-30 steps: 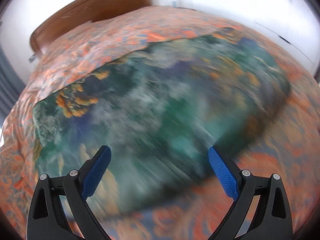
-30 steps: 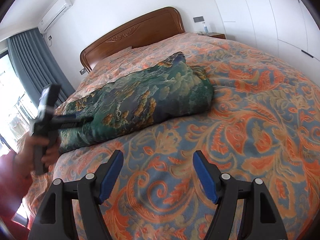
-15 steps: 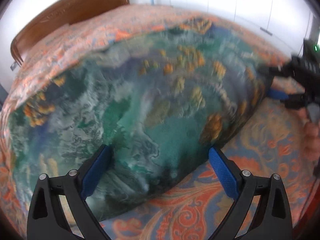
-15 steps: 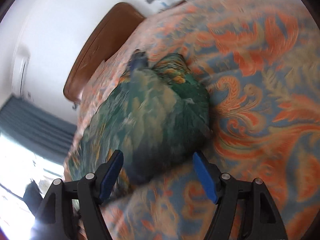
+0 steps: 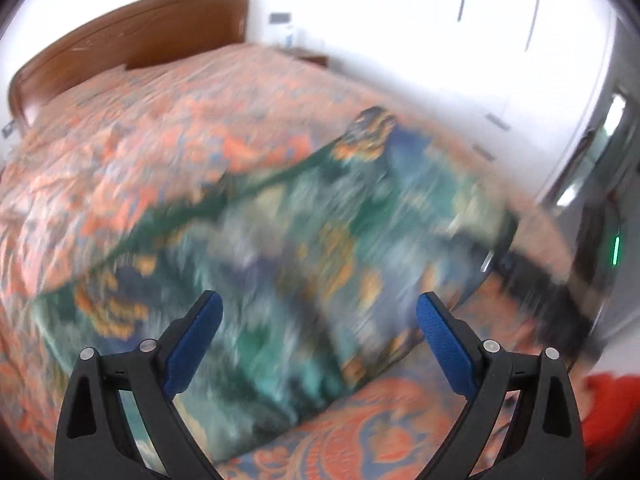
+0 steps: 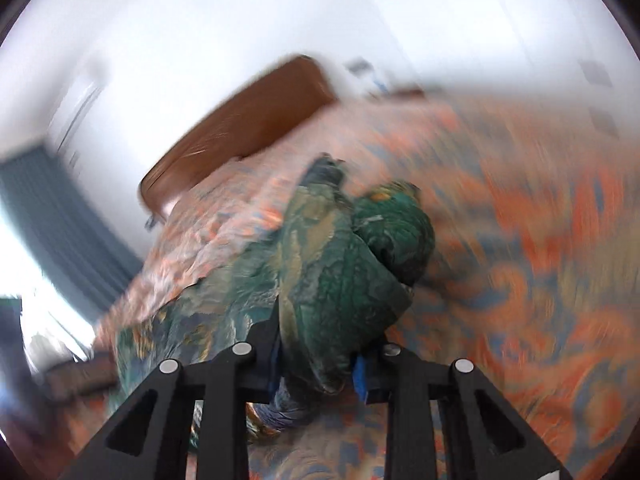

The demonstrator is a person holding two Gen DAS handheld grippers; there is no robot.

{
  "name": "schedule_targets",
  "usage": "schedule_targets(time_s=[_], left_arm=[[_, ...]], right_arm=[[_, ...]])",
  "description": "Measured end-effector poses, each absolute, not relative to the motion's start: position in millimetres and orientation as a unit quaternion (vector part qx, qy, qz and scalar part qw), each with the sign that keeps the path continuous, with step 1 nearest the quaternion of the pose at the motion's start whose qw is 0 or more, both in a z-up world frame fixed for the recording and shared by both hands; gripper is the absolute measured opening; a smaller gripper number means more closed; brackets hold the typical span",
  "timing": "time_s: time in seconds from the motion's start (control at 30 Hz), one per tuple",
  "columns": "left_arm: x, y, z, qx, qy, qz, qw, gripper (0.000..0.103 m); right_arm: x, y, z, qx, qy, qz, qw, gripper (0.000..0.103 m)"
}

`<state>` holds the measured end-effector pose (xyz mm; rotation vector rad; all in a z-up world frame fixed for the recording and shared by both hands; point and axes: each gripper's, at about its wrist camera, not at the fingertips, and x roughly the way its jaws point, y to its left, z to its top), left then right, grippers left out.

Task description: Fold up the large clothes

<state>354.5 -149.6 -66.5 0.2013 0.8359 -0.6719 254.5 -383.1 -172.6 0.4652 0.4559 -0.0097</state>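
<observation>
A large green and blue patterned garment (image 5: 280, 264) lies folded on the bed. In the left wrist view it is blurred. My left gripper (image 5: 318, 332) is open and empty, just above its near edge. In the right wrist view my right gripper (image 6: 316, 364) is shut on the garment's near end (image 6: 332, 292), and the cloth bunches up between the blue pads (image 6: 360, 376). My right gripper also shows as a dark blur at the garment's right end in the left wrist view (image 5: 532, 280).
The bed has an orange and blue patterned cover (image 5: 168, 120) and a brown wooden headboard (image 5: 132, 36) at the far end. White wardrobe doors (image 5: 460, 32) stand to the right. A grey-blue curtain (image 6: 52, 216) hangs at the left by a bright window.
My right gripper has closed on the garment's end; it was open half a second ago. My left gripper has stayed open and swung, so the garment now sits further off.
</observation>
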Motion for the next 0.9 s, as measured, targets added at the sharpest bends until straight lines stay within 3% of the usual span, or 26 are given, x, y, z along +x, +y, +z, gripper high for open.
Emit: schedule_targets(time_s=[0.17, 0.37, 0.6, 0.67, 0.7, 0.73, 0.83, 0.9], left_arm=[[370, -172, -26, 0.101, 0.408, -0.36, 0.833, 0.098], [376, -173, -20, 0.079, 0.448, -0.379, 0.806, 0.098], [360, -184, -54, 0.219, 0.451, -0.272, 0.821, 0.096], [360, -183, -62, 0.238, 0.452, -0.245, 0.824, 0.069], [360, -180, -63, 0.23, 0.458, -0.242, 0.824, 0.063], [362, -176, -63, 0.218, 0.462, -0.243, 0.824, 0.048], [365, -159, -60, 0.189, 0.468, -0.241, 0.829, 0.035], [367, -145, -55, 0.175, 0.466, -0.239, 0.834, 0.032]], right_arm=[[239, -315, -136, 0.055, 0.174, 0.046, 0.982, 0.027], [209, -237, -132, -0.103, 0.149, 0.123, 0.976, 0.026], [195, -178, -144, -0.2, 0.16, 0.195, 0.947, 0.026], [194, -171, -145, -0.205, 0.162, 0.206, 0.943, 0.026], [188, -173, -145, -0.206, 0.162, 0.21, 0.942, 0.026], [188, -173, -147, -0.205, 0.165, 0.213, 0.941, 0.026], [187, -175, -151, -0.193, 0.175, 0.212, 0.942, 0.027], [185, -174, -151, -0.184, 0.179, 0.212, 0.943, 0.034]])
